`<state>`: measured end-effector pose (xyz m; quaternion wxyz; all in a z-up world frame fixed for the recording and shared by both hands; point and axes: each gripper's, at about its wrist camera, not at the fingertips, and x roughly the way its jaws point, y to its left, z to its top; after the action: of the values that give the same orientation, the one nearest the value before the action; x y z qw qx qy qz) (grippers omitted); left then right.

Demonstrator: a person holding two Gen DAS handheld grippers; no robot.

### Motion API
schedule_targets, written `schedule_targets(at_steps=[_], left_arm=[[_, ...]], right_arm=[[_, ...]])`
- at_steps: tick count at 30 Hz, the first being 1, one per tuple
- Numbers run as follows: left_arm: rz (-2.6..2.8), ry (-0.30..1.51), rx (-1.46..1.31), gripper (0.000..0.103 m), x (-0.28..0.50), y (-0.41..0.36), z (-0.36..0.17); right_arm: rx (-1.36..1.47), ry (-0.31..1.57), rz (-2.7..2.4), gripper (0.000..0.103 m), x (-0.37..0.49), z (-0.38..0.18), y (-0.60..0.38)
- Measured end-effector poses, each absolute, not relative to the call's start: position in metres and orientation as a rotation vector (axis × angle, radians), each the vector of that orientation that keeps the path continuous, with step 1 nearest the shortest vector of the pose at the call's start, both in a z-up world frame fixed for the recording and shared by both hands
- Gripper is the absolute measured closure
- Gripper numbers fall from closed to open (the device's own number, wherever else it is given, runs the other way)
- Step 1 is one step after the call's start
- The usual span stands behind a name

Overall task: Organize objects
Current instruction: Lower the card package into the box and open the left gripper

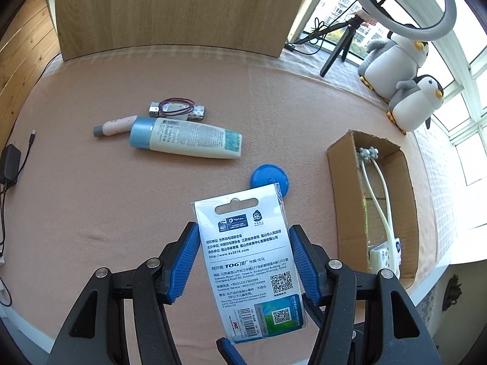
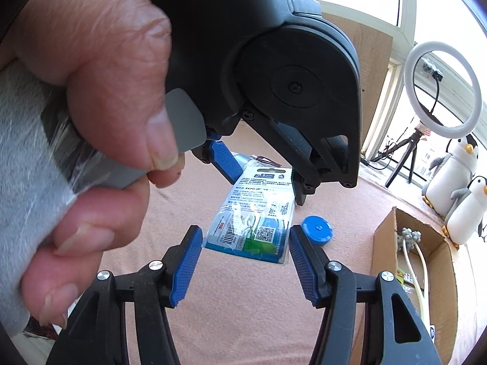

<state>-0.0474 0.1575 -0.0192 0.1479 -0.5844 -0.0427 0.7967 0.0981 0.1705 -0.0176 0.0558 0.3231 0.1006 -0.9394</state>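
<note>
The left gripper (image 1: 245, 261) grips a printed card pack (image 1: 252, 261) by its long edges, blue pads pressed to either side, lifting it clear of the pink blanket (image 1: 91, 197). From the right wrist view, a hand (image 2: 100, 115) clasps that gripper's grey handle, and the pack hangs below it in midair. The right gripper (image 2: 245, 258) holds nothing, its jaws apart just short of the pack's lower corner, whether touching it cannot be told. On the blanket lie a blue disc (image 1: 269, 179), a blue-capped white tube (image 1: 185, 138), a pink stick (image 1: 114, 126) beside it and a small wrapped bundle (image 1: 178, 110) with hair ties. A cardboard box (image 1: 344, 188) to the right holds white cords and a white packet. Beyond stand a wooden board (image 1: 170, 12), two plush penguins (image 1: 401, 70), a ring light (image 1: 404, 6) on a tripod, and sunlit windows.
</note>
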Motion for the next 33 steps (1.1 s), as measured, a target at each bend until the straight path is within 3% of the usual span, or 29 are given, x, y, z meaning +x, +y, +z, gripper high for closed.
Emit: schedule_targets(at_steps=[21, 27, 33], left_arm=[[2.074, 0.091, -1.584, 0.04, -0.027, 0.377, -0.016], [2.103, 0.134, -1.565, 0.031, -0.029, 0.386, -0.025], [2.145, 0.103, -1.563, 0.03, -0.039, 0.358, -0.024]], right_arm=[[1.109, 0.183, -3.101, 0.049, 0.125, -0.019, 0.345], [1.163, 0.164, -3.135, 0.047, 0.128, -0.025, 0.359], [1.17, 0.142, -3.155, 0.047, 0.127, -0.026, 0.359]])
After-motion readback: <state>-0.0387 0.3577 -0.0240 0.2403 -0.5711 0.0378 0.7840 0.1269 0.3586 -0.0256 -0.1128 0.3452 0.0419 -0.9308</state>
